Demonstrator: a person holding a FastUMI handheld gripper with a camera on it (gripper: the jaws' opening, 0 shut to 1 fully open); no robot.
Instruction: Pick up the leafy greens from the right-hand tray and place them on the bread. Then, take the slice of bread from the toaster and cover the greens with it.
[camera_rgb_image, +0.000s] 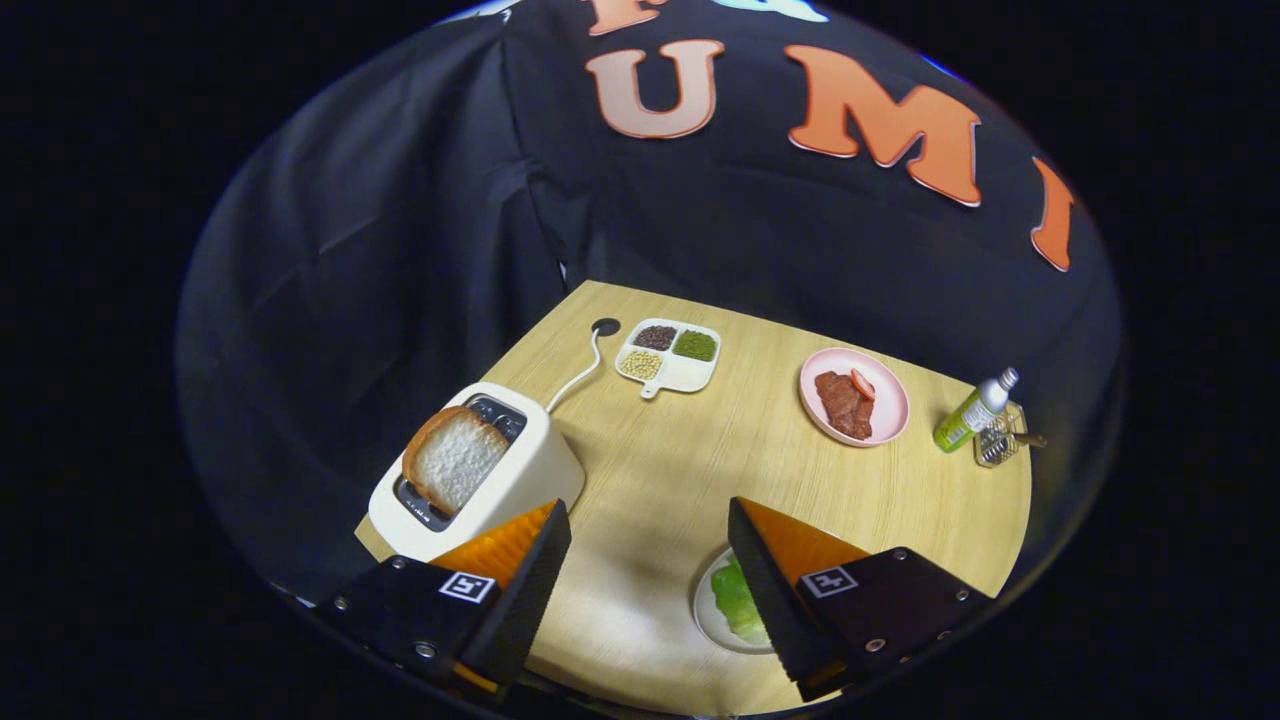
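My gripper (648, 520) hangs open above the wooden table (700, 470), its two orange fingers (505, 548) wide apart with nothing between them. A white toaster (480, 480) stands just beyond the left finger, with a slice of bread (455, 458) sticking up out of its slot. Leafy greens (738, 602) lie on a small white plate (706, 618) beside the right finger, which hides part of them; whether bread lies under the greens I cannot tell.
A pink plate (855, 396) with meat and a red slice sits beyond the right finger. A white divided tray (668, 356) of beans stands at the back. A green bottle (972, 410) and a wire rack (1002, 436) are at the far right. The toaster's cable (578, 372) runs to a hole in the table.
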